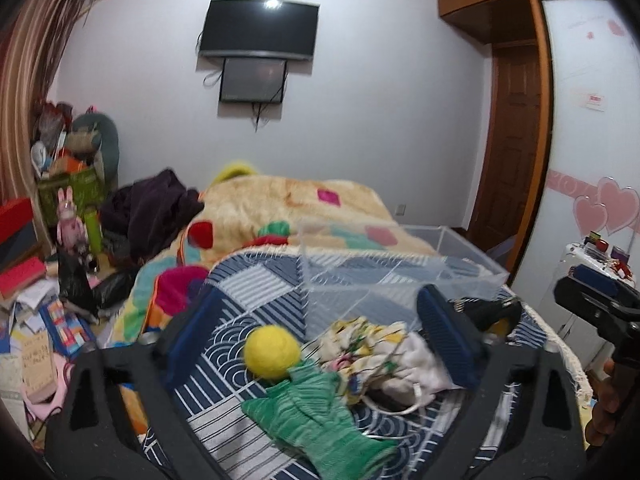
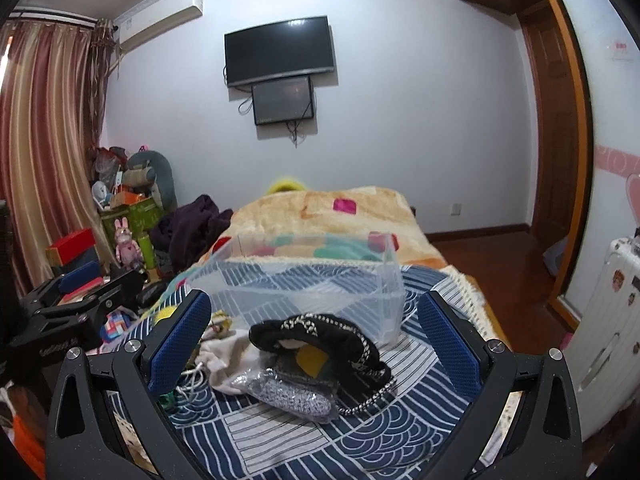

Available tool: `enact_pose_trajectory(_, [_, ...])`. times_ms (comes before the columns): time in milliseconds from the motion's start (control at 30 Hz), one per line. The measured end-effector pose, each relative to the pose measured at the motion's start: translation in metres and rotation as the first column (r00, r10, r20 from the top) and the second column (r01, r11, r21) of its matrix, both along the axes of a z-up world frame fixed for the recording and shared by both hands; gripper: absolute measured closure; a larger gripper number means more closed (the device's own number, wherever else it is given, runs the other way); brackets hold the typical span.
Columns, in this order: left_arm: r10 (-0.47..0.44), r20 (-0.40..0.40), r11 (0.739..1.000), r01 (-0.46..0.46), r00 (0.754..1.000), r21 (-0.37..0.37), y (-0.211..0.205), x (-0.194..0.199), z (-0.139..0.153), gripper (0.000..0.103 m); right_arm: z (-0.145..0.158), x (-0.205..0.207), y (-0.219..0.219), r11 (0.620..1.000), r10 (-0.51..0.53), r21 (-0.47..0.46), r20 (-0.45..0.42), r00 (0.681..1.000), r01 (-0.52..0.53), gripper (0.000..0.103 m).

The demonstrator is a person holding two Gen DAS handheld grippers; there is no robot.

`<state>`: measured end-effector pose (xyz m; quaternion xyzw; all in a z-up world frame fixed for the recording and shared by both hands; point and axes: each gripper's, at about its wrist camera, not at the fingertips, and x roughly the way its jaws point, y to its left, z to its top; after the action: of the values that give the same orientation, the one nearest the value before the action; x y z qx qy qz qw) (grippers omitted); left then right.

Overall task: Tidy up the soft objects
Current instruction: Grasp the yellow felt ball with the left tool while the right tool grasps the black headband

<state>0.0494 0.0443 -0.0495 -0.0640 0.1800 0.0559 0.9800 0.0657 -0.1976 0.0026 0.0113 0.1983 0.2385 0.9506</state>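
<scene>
On the blue patterned bedspread [image 1: 240, 300] lies a pile of soft items. In the left wrist view a yellow ball [image 1: 272, 352], a green glove [image 1: 320, 416] and a floral white cloth [image 1: 380, 352] lie between the fingers of my open left gripper [image 1: 320, 320]. In the right wrist view a black pouch with chain trim [image 2: 320, 340], a grey knit item [image 2: 292, 392] and the white cloth [image 2: 228, 360] lie before my open right gripper [image 2: 312, 316]. A clear plastic box [image 2: 300, 284] stands empty just behind the pile; it also shows in the left wrist view [image 1: 400, 264].
A beige blanket [image 1: 288, 204] with coloured patches covers the far bed. Dark clothes [image 1: 152, 208] and clutter fill the left floor. A wooden door [image 1: 516, 140] and a white suitcase [image 2: 600, 320] stand at the right. A TV [image 1: 260, 28] hangs on the far wall.
</scene>
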Motion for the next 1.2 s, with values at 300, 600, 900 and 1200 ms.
enact_pose_trajectory(300, [0.071,-0.151,0.996,-0.079,0.986,-0.05,0.028,0.034,-0.04,0.035,-0.036,0.028,0.006,1.0,-0.008,-0.019,-0.134,0.991,0.005,0.017])
enact_pose_trajectory(600, [0.045,-0.251,0.992,-0.072,0.967,-0.1,0.034,0.051,-0.066,0.059,-0.046,0.033,0.001,1.0,-0.003,-0.004,-0.181,0.983,0.003,0.05])
enact_pose_trajectory(900, [0.034,-0.24,0.993,-0.06,0.97,-0.103,0.03,0.048,-0.063,0.064,-0.044,0.035,-0.003,0.999,0.01,0.033,-0.179,0.984,-0.004,0.079])
enact_pose_trajectory(1200, [0.003,-0.156,0.996,-0.016,0.988,-0.085,0.016,0.029,-0.032,0.064,-0.022,0.026,-0.008,0.998,0.006,0.058,-0.106,0.994,0.001,0.087])
